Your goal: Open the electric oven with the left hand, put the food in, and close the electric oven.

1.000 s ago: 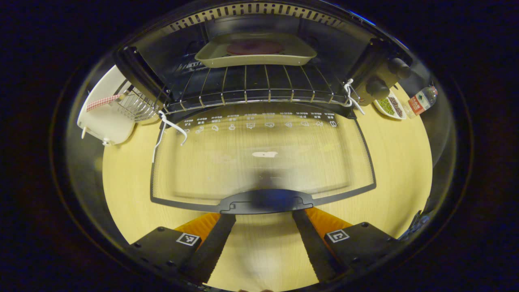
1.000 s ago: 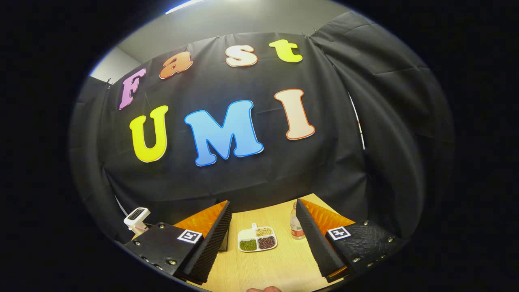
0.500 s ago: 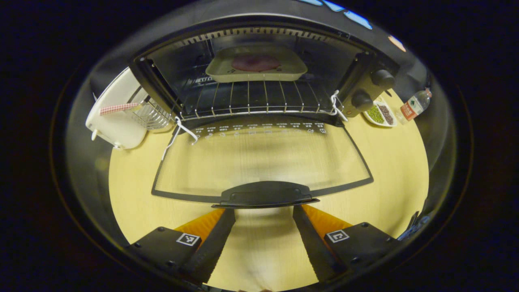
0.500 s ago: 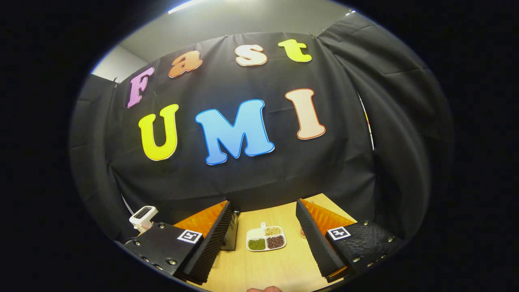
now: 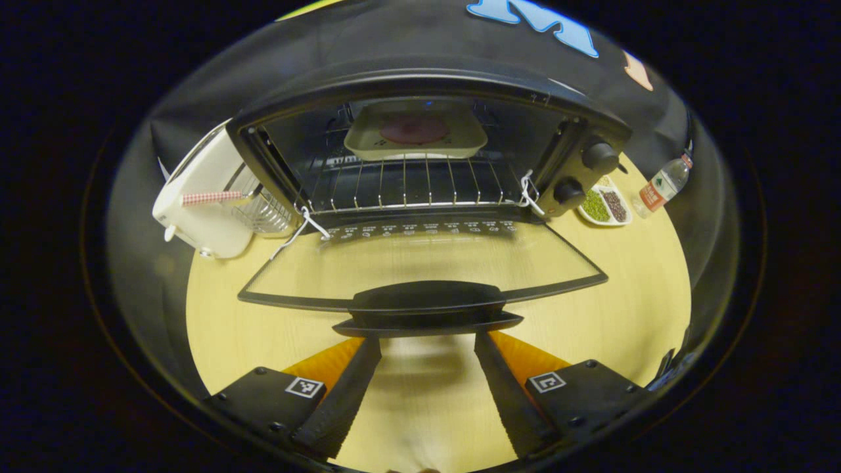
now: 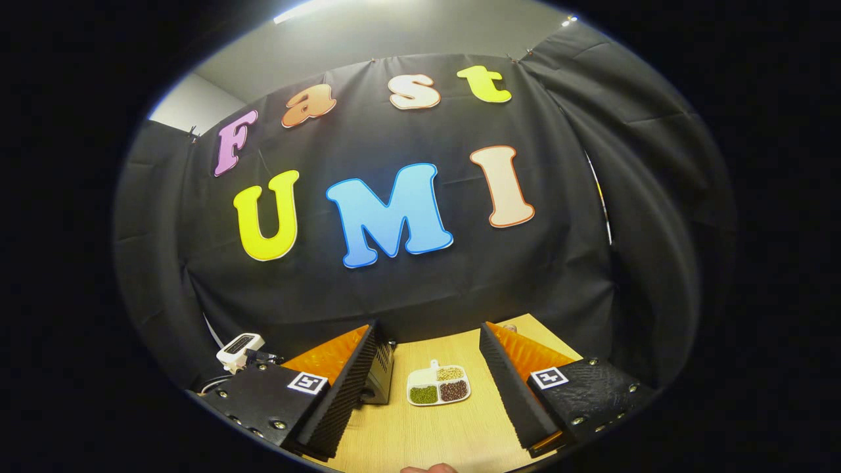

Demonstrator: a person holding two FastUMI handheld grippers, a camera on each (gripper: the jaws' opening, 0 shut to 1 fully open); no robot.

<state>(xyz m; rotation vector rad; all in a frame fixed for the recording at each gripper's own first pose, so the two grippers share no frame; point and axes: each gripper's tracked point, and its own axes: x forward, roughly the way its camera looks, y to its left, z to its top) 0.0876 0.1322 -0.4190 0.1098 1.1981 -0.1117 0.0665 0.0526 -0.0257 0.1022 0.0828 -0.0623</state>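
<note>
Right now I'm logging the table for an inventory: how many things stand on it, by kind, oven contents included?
Electric oven: 1
White appliance: 1
Tray of food on the oven rack: 1
Divided dish of beans: 1
Water bottle: 1
Total: 5

table [image 5: 631,289]: pale wood. divided dish [image 5: 605,205] of green and dark beans; bottle [image 5: 659,187], red label, just beside it. white appliance [image 5: 204,203] with wire basket [image 5: 263,209], red-checked handle [image 5: 210,197].
</note>
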